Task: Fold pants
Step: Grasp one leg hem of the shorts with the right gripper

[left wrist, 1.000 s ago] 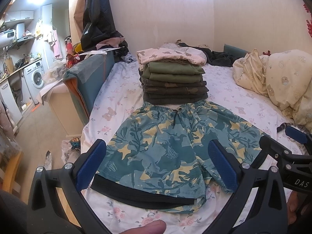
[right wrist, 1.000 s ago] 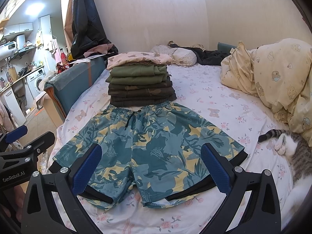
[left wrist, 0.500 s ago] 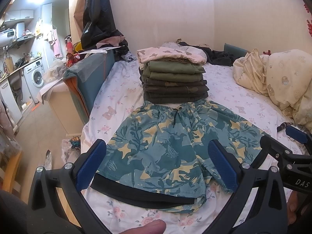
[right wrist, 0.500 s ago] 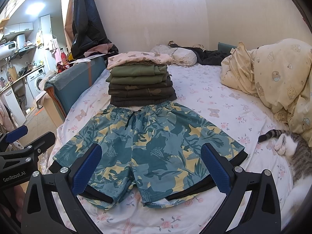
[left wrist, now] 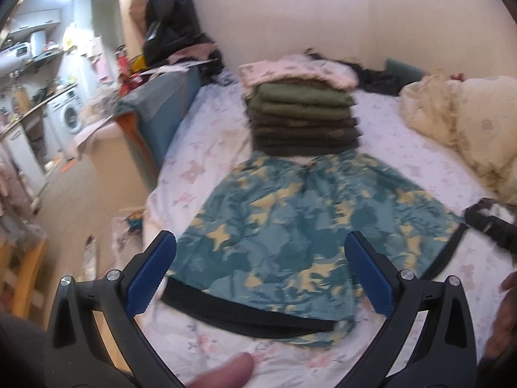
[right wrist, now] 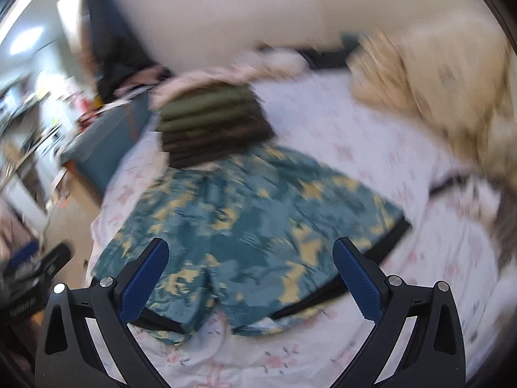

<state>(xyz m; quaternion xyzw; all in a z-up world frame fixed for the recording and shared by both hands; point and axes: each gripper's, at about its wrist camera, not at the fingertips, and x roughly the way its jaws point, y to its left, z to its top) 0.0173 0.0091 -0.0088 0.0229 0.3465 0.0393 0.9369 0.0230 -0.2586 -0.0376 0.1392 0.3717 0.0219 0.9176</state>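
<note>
Teal shorts with a yellow leaf print point(left wrist: 290, 226) lie spread flat on the floral bed sheet point(left wrist: 206, 161), waistband toward the wall and black-hemmed legs toward me. They also show in the blurred right wrist view point(right wrist: 258, 226). My left gripper point(left wrist: 258, 278) is open and empty above the left leg hem. My right gripper point(right wrist: 248, 278) is open and empty above the crotch and leg openings. The right gripper's body shows at the right edge of the left wrist view point(left wrist: 491, 226).
A stack of folded dark and green pants topped with a pink garment point(left wrist: 303, 113) stands just behind the shorts. A cream duvet point(left wrist: 468, 123) is heaped at the right. A blue-covered cabinet point(left wrist: 161, 110) flanks the bed's left edge. The floor drops off at left.
Both grippers have moved forward and tilted, and both views are now motion-blurred. The right wrist view has swung right and rolled. The shorts lie as before.
</note>
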